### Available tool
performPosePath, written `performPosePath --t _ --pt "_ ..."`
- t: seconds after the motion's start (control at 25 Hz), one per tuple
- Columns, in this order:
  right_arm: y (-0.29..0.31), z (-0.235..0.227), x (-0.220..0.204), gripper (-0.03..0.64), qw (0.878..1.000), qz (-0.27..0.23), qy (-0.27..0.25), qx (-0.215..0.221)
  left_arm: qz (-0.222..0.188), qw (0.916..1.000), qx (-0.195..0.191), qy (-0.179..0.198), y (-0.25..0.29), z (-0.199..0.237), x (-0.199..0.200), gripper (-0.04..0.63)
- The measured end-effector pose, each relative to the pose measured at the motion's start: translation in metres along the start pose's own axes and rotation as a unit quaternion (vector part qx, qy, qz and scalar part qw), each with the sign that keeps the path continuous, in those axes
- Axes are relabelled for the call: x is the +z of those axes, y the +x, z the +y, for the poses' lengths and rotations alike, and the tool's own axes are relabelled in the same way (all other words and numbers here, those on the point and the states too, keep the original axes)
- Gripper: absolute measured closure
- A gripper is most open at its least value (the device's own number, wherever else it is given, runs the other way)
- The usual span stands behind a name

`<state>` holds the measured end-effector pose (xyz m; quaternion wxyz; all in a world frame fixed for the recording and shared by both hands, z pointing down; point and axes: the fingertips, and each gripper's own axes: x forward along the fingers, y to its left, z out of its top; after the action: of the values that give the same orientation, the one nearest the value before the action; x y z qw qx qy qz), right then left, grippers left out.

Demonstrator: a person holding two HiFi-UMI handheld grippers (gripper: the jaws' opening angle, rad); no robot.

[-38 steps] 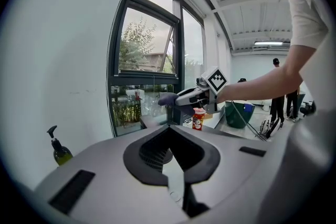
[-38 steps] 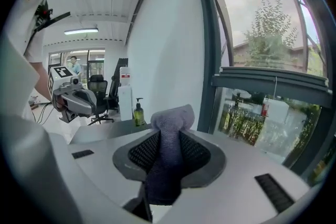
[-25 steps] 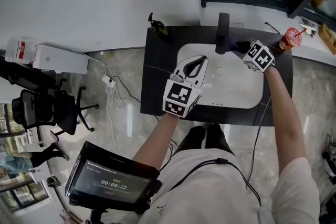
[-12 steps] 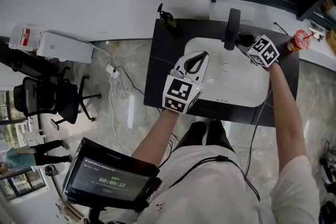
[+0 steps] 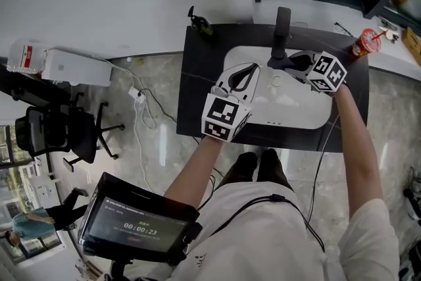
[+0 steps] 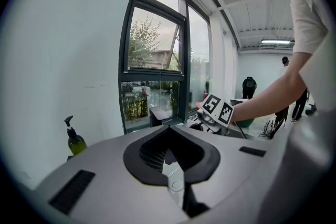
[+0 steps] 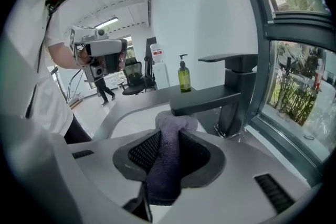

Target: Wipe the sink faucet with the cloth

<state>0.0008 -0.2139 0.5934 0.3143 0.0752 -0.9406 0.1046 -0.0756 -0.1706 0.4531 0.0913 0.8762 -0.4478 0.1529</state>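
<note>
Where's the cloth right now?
The cloth is clamped in the right gripper; in the right gripper view its bunched end sits just below the tip of the faucet spout, over the white sink.

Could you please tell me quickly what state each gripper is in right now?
Left gripper: closed, holding nothing.
Right gripper: closed on the grey cloth, by the faucet spout.

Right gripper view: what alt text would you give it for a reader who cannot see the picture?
The right hand-held gripper clamps a grey-purple cloth, its bunched end at the spout tip of a dark faucet above a white sink. Behind stand a green soap bottle and, at left, the left hand-held gripper.
</note>
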Motion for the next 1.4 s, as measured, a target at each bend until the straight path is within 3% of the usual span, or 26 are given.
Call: performPosePath --t 0.2,0.28,0.4,0.56,0.96,1.16,1.4 --pt "-0.01 0.031 0.0 0.505 0.998 0.016 0.017 0.065 -0.004 1.0 -0.009 0.0 0.0 -0.005 0.001 0.6" --pt "-0.014 0.035 -0.007 0.505 0.997 0.039 0.013 0.072 -0.005 0.9999 -0.012 -0.003 0.001 -0.008 0.001 0.6" --pt "-0.021 0.021 -0.025 0.505 0.995 0.088 -0.006 0.047 -0.007 0.9998 -0.019 -0.004 0.007 -0.013 0.001 0.6" --pt "-0.023 -0.021 -0.039 0.505 0.99 0.137 -0.028 -0.026 -0.007 0.9997 -0.022 -0.003 0.01 -0.014 0.001 0.6" --pt "-0.011 -0.079 0.002 0.505 0.99 0.074 -0.02 -0.122 -0.004 1.0 -0.006 -0.001 0.005 0.001 0.001 0.6" --pt "-0.007 -0.068 0.009 0.505 0.993 0.027 -0.013 -0.114 -0.004 1.0 -0.002 -0.001 0.001 0.003 -0.002 0.6" --pt "-0.005 -0.042 0.006 0.505 0.996 0.006 0.001 -0.084 -0.004 1.0 -0.004 -0.003 0.0 0.003 -0.003 0.6"
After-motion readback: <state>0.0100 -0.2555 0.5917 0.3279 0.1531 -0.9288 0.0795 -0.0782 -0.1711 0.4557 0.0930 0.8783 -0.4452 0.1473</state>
